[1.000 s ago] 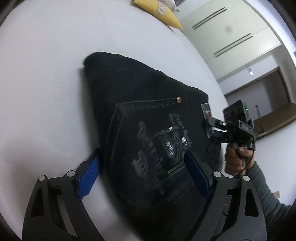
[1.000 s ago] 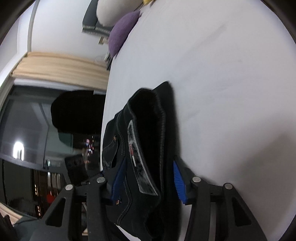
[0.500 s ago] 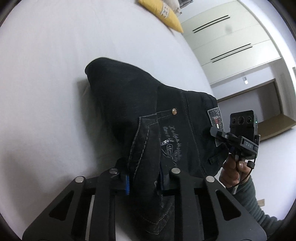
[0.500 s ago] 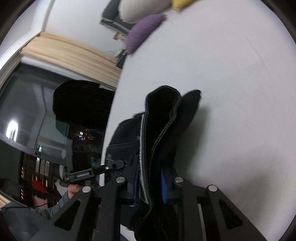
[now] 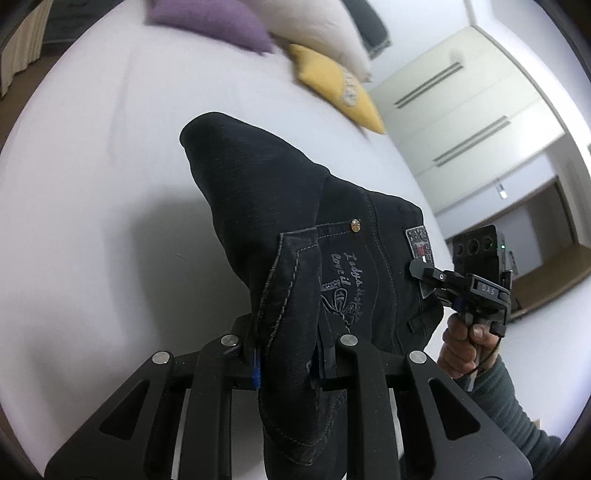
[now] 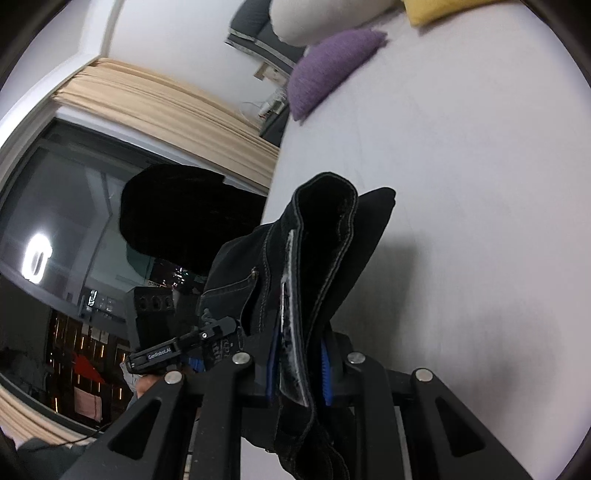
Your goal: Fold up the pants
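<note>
The black jeans [image 5: 280, 206] are folded into a thick bundle and lifted off the white bed [image 5: 92, 184]. My left gripper [image 5: 286, 363] is shut on the bundle's near edge by the embroidered back pocket. My right gripper [image 6: 299, 367] is shut on the waistband end, with the leather patch between its blue pads. In the left wrist view the right gripper [image 5: 439, 288] shows at the right, clamped on the waistband by the patch. In the right wrist view the jeans [image 6: 332, 236] rise in a fold and the left gripper [image 6: 192, 343] shows at the left.
A purple pillow [image 5: 210, 22], a yellow pillow [image 5: 336, 85] and a cream pillow lie at the bed's far end. White wardrobe doors [image 5: 461, 96] stand to the right. A dark window and beige curtain [image 6: 166, 110] are on the other side.
Both grippers closed on the jeans, then lifted the bundle off the bed. The views have tilted up toward the pillows.
</note>
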`<state>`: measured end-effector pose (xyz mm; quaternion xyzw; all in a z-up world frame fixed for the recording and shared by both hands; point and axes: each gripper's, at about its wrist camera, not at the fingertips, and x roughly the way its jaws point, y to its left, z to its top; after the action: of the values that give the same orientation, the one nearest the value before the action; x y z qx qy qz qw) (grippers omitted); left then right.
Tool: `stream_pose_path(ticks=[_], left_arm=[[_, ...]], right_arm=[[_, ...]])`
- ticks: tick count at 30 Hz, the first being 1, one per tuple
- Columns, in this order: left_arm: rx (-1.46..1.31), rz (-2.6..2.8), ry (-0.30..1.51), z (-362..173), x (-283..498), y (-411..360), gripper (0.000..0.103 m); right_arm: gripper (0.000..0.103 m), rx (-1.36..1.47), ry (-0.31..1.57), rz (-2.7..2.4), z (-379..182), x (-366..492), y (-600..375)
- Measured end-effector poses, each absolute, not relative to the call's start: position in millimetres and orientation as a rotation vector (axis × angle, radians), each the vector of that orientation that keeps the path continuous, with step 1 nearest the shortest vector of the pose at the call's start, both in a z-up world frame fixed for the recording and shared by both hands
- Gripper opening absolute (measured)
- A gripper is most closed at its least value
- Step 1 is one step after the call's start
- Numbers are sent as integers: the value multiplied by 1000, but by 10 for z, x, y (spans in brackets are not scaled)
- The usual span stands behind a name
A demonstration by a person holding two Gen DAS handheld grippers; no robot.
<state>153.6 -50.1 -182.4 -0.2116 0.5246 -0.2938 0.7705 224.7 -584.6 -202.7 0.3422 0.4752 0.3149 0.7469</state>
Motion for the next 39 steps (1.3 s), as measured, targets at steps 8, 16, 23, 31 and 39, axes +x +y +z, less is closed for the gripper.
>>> stream_pose_path(ticks=[8,16,23,31,39], left_arm=[[-440,-554,1218,-2525,1738,-349,39],[-275,-424,1110,-2209,1585,-435,55],[39,-169,690,-1205,487,-686,100],[154,32,419,-354,-922,-946,103],[93,-57,442,280,-1674,-855,103]], right_arm=[[27,869,1178,594,-2970,2481,-5907],[55,895,1110,583,-2906,2291,-6006],[67,588,974,441,-2155,1550,-5968],[103,192,558,225,-961,213,-5396],[103,159,353,133,-274,-540,-5069]])
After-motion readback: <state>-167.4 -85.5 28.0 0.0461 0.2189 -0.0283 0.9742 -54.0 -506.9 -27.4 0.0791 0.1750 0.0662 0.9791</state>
